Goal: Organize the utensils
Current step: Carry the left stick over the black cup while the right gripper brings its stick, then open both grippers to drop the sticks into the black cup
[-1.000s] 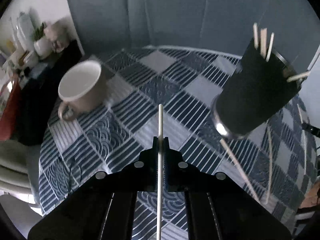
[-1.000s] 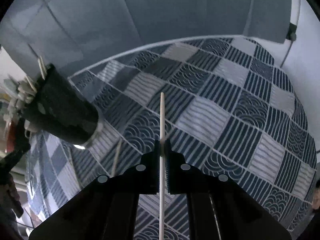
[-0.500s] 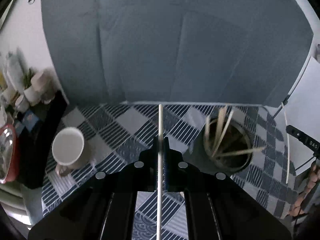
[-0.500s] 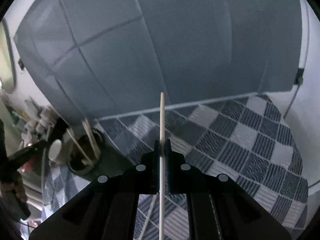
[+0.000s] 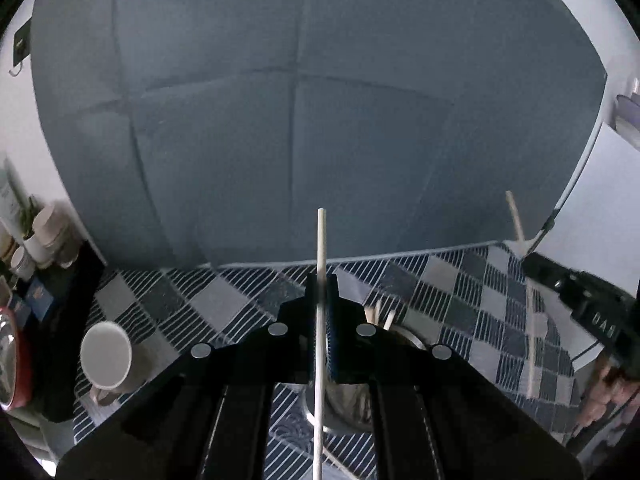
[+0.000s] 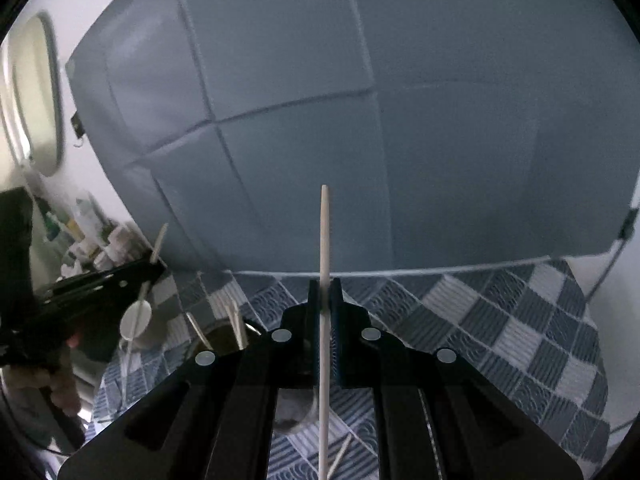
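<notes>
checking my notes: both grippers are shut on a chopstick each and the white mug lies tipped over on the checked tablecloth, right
Not quite. The left gripper and right gripper are each shut on a chopstick, but the white mug stands upright on the checked tablecloth, mouth up, as the left wrist view shows.

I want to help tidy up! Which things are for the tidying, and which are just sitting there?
For the job:
- left chopstick, in the left hand-held gripper
- right chopstick, in the right hand-held gripper
- holder with more sticks

Just sitting there:
- mug
- jars on the side shelf
</notes>
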Available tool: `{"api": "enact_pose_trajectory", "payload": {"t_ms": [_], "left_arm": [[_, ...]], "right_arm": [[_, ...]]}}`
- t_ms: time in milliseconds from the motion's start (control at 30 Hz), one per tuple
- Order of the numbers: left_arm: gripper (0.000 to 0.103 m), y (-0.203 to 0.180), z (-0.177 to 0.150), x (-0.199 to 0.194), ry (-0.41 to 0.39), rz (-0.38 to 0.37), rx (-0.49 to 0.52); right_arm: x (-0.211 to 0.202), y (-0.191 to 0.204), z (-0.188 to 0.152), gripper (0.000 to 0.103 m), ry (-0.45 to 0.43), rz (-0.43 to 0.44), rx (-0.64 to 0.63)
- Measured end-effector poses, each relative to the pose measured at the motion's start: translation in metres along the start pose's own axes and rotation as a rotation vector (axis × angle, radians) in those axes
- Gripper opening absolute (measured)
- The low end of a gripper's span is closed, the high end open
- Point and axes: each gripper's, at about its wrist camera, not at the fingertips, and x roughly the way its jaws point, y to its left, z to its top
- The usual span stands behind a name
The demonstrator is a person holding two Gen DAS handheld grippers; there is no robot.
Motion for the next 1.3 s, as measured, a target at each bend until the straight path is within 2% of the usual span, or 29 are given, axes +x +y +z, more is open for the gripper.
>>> {"api": "enact_pose_trajectory", "payload": {"t_ms": [233,400,633,733,833,1033,1300], "left_arm": [[0.005,-0.006,0.016,0.014,-0.021,-0.056,-0.009],[0.005,-0.005,0.022,0.026,-0.044,-0.095,-0.036],[0.005,-0.002,0.017,0.032,-0.174,-0.134,-0.057],[0.005,0.0,0.01,0.039,-0.201,-0.144,-0.059],[0.005,0.005,0.004,0.05,-0.195,-0.156,-0.084],[0.005,0.007,-0.014,0.056,-0.203,-0.183,-0.102],[0.005,0.008,-0.033,0.052,-0.2,-0.195,-0.1]], "right_arm": [[0.022,0.023,0.012,0.005,-0.011,0.057,-0.065],[0.035,0.031,0.016,0.005,-0.062,0.161,-0.053],[0.043,0.036,0.016,0.005,-0.172,0.277,-0.016],[0.051,0.039,0.012,0.005,-0.195,0.307,-0.02],[0.061,0.04,0.002,0.005,-0.198,0.302,-0.02],[0.081,0.037,-0.023,0.005,-0.139,0.295,0.007],[0.082,0.033,-0.037,0.007,-0.105,0.269,0.015]]}}
